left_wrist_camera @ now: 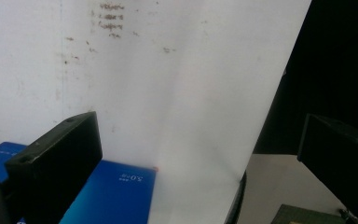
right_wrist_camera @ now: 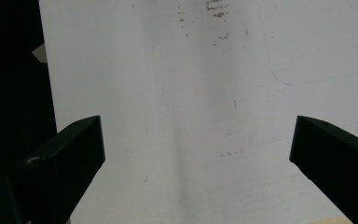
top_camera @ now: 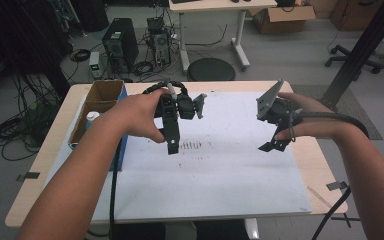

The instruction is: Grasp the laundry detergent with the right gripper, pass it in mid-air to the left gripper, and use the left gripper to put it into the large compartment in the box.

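A: Starting nearest, what's on the table (top_camera: 40,165)?

B: A big white sheet (top_camera: 220,175) covers most of it, bare at the near edge. A black cable (top_camera: 113,195) runs up along the person's left forearm at about 7 o'clock from the sheet's middle.

A: And the grippers?

B: The left gripper (top_camera: 173,145) hangs over the sheet just left of centre, its long axis running near to far, tips pointing toward the person at 6 o'clock. In its own view the jaws stand wide apart, nothing between them, white sheet (left_wrist_camera: 177,93) below and a blue box (left_wrist_camera: 112,196) at the lower left.

A: The right one?

B: The right gripper (top_camera: 272,145) sits at 3 o'clock from the left one, well apart from it, tilted, tips aimed down and toward 7 o'clock. Its jaws are also spread wide and empty over the sheet (right_wrist_camera: 191,116).

A: Anything between them?

B: Only a patch of dark smudges (top_camera: 191,145) on the sheet, just beside the left gripper's tips.

A: Farther out?

B: At 10 o'clock a blue box with an open cardboard top (top_camera: 100,102) stands on the table's left side, a white-capped thing inside. Beyond the table, at 12 o'clock, a round black base (top_camera: 211,69) sits on the floor, with computer towers (top_camera: 120,42) at 11 o'clock.
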